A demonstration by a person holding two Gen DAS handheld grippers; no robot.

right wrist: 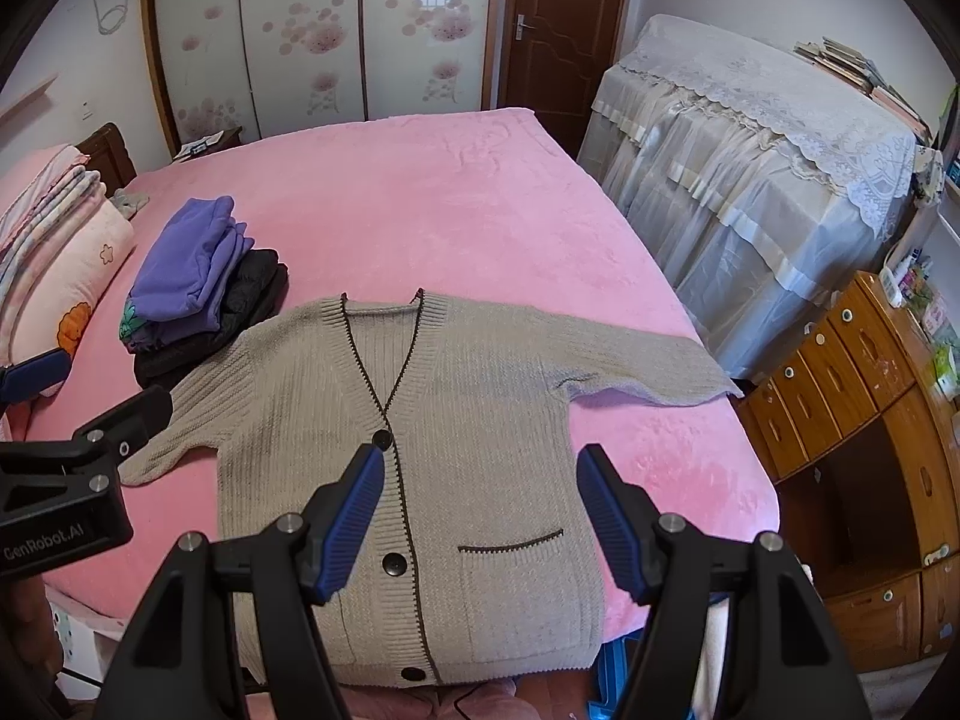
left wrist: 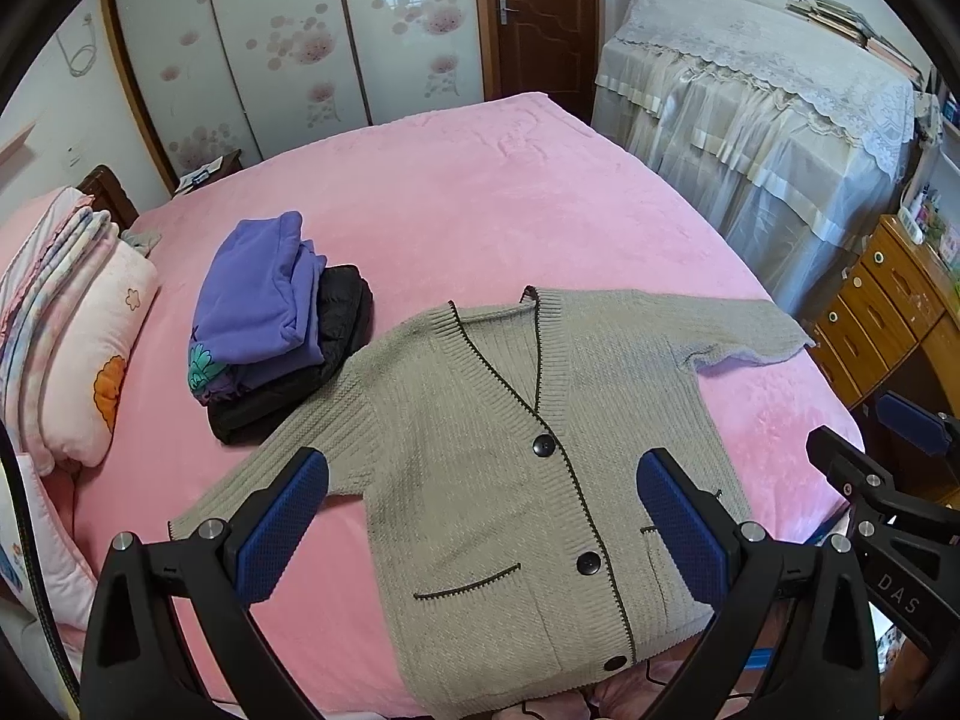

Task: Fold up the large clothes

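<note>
On my left wrist view the cardigan (left wrist: 510, 468) lies flat and face up on the pink bed (left wrist: 480, 192), buttoned, sleeves spread out to either side, its hem at the near edge at 6 o'clock. My left gripper (left wrist: 480, 534) hangs above the lower half of it with its blue pads wide apart and nothing between them. At 10 o'clock from the cardigan sits a pile of folded clothes (left wrist: 276, 324), purple on top of black, touching the cardigan's shoulder. A pillow (left wrist: 90, 348) is at 9 o'clock, and the right gripper shows at 3 o'clock. On my right wrist view the cardigan (right wrist: 420, 450) fills the centre, one sleeve reaching toward 3 o'clock at the bed (right wrist: 420, 192) edge. My right gripper (right wrist: 480, 522) is above the pocket area, fingers well apart, holding nothing. The pile (right wrist: 204, 288) is at 10 o'clock.
</note>
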